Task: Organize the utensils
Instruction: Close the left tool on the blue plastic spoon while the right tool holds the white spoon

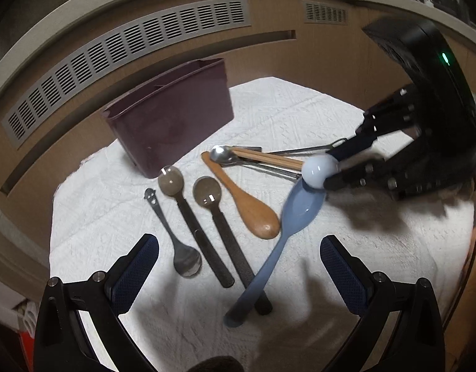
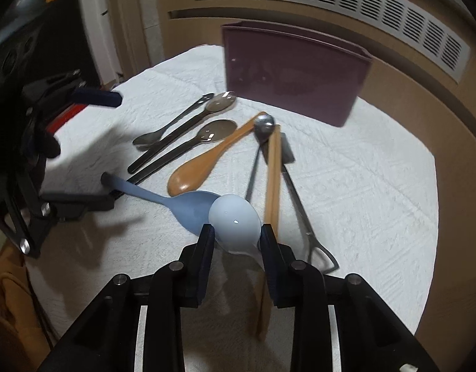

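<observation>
A pale blue-white spoon [image 2: 235, 220] has its bowl between the fingers of my right gripper [image 2: 236, 232], whose pads press on both sides of it. The left wrist view shows that spoon [image 1: 319, 170] at the tips of the right gripper [image 1: 334, 167]. Just beside it lies a darker blue spoon [image 1: 287, 217], its handle running toward my left gripper [image 1: 239, 248], which hangs open above the spoon handles with nothing held. A maroon utensil caddy [image 1: 176, 124] stands upright at the back of the white cloth [image 1: 362, 263].
Laid out on the cloth are a wooden spoon [image 1: 247, 204], two dark-handled spoons [image 1: 204, 238], a small metal spoon [image 1: 185, 260], wooden chopsticks [image 2: 273, 170], a metal spoon [image 2: 264, 125] and a thin metal utensil [image 2: 303, 217]. A vented wall panel [image 1: 129, 40] curves behind.
</observation>
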Demonstrator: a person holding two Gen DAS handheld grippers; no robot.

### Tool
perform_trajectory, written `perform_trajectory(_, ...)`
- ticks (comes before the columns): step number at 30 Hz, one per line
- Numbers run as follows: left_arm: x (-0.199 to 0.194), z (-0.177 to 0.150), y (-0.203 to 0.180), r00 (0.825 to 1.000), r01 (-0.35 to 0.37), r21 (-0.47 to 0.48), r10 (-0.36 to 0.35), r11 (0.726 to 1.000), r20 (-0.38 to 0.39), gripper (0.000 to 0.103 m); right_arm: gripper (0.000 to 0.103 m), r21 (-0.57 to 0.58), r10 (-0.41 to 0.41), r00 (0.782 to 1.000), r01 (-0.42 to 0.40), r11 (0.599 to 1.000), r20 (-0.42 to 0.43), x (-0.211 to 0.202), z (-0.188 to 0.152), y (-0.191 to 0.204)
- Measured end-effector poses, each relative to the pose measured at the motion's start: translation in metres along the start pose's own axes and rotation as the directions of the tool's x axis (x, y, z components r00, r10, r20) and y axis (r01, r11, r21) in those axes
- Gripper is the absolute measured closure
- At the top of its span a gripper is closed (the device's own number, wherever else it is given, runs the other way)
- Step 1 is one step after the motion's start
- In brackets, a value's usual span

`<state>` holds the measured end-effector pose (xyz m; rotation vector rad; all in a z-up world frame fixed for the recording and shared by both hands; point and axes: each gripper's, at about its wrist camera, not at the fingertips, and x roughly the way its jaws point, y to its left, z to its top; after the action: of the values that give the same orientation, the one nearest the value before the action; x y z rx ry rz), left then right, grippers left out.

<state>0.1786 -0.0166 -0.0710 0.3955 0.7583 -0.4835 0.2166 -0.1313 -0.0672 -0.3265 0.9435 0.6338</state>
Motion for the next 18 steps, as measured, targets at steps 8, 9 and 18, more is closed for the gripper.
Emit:
perform_trajectory(8, 0.023, 0.018, -0.032, 0.997, 0.044, 0.123, -0.036, 0.991, -0.063, 0.009, 0.076, 0.086, -0.084, 0.996, 0.081, 0.993, 0.033, -0.019, -0.014, -0.028)
perform_trajectory(9, 0.026, 0.021, -0.034, 0.996, 0.054, 0.127, -0.045, 0.99, -0.071, 0.011, 0.076, 0.1, -0.092, 0.995, 0.088, 0.991, 0.035, -0.021, -0.016, -0.031)
perform_trajectory(18, 0.061, 0.049, -0.024, 0.958, 0.224, -0.016, -0.223, 0.974, -0.179, 0.057, 0.076, 0.157, -0.098, 0.993, 0.087, 0.984, 0.061, -0.028, -0.031, -0.048)
